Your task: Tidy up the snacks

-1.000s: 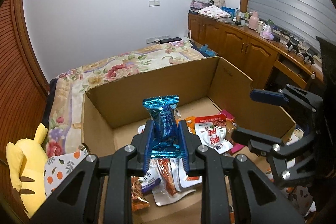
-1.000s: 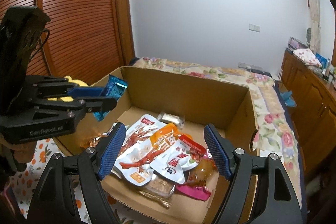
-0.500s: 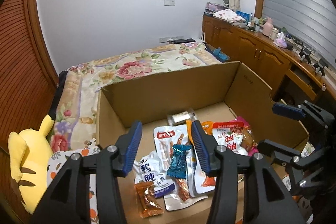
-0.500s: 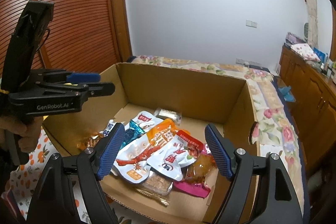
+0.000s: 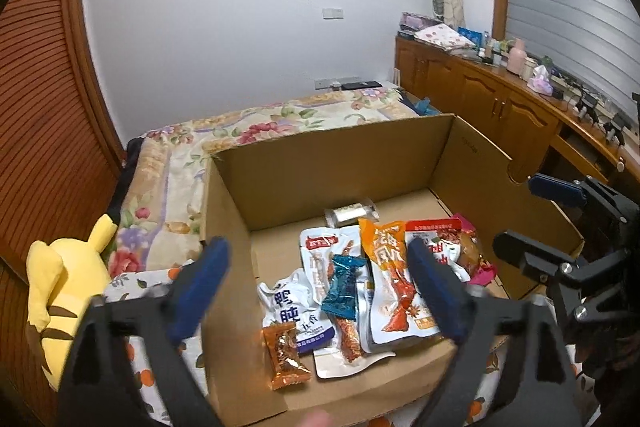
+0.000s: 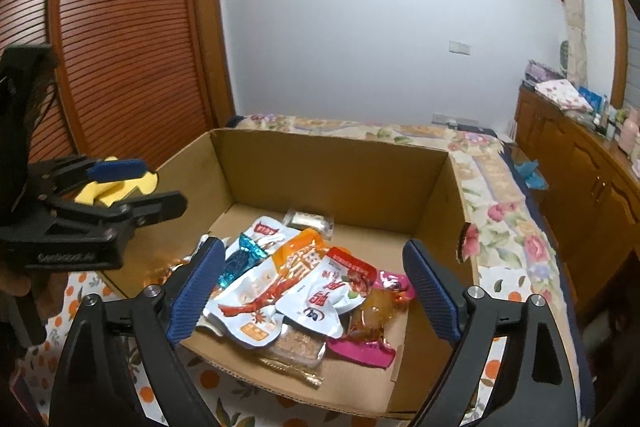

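An open cardboard box (image 5: 328,163) (image 6: 320,163) holds several snack packets. A blue foil packet (image 5: 344,287) (image 6: 242,257) lies on the pile inside, beside a white pouch (image 5: 296,315), an orange packet (image 5: 286,355) and red-and-white pouches (image 6: 332,295). My left gripper (image 5: 316,287) is open and empty above the box's near left side; it also shows in the right wrist view (image 6: 136,187). My right gripper (image 6: 310,291) is open and empty above the box's near edge; it also shows in the left wrist view (image 5: 532,219).
The box sits on an orange-print cloth (image 6: 224,387). A yellow plush toy (image 5: 60,291) lies to the left. A floral bed (image 5: 260,123) lies behind the box. Wooden cabinets (image 5: 500,103) with clutter run along the right. A slatted wooden door (image 6: 120,39) is at the left.
My left gripper opened and let go of the blue foil packet, which fell onto the pile in the box. The left gripper has since pulled back and opened wider.
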`<act>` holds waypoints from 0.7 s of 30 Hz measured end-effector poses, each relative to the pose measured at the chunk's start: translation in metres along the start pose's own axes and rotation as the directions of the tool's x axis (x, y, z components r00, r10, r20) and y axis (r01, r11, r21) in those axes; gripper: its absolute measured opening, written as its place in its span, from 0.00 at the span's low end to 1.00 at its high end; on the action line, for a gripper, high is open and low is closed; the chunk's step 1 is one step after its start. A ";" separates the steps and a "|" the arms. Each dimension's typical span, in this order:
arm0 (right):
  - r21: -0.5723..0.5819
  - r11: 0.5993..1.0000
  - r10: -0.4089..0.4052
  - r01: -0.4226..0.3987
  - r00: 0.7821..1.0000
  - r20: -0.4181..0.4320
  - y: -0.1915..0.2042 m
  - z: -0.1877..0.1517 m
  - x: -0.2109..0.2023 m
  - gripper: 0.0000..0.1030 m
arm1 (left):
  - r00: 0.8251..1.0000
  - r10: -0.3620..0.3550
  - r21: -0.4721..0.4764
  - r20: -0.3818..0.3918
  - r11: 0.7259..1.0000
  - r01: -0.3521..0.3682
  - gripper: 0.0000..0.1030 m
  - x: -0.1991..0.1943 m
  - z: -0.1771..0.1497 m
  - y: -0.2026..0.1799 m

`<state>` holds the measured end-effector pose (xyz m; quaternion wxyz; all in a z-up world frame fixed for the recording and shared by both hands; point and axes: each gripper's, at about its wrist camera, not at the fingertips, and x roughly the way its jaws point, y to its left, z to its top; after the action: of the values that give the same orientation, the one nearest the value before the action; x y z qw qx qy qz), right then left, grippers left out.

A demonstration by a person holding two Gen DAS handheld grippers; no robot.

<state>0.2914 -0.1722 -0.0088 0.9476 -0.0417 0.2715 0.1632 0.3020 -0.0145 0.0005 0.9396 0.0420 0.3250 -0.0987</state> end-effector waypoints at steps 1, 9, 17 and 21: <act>0.008 1.000 -0.002 0.002 1.000 0.001 -0.001 0.001 0.001 0.92 | 1.000 0.001 -0.006 0.007 1.000 -0.001 0.96 -0.001 -0.001 0.001; 0.031 0.999 -0.012 0.012 1.000 -0.001 -0.004 0.002 0.005 0.97 | 0.999 0.007 -0.050 0.042 0.999 -0.005 0.99 -0.007 -0.006 0.006; 0.039 0.999 -0.031 0.031 1.000 0.000 -0.001 0.001 0.002 1.00 | 0.997 0.016 -0.056 0.072 0.998 -0.012 0.99 -0.017 -0.013 0.000; 0.047 0.998 -0.044 0.044 0.999 0.004 0.001 0.000 -0.002 1.00 | 0.997 0.011 -0.061 0.081 0.998 -0.006 0.99 -0.025 -0.019 -0.002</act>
<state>0.2892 -0.1718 -0.0080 0.9523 -0.0252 0.2719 0.1359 0.2709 -0.0096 0.0014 0.9533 0.0107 0.2894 -0.0862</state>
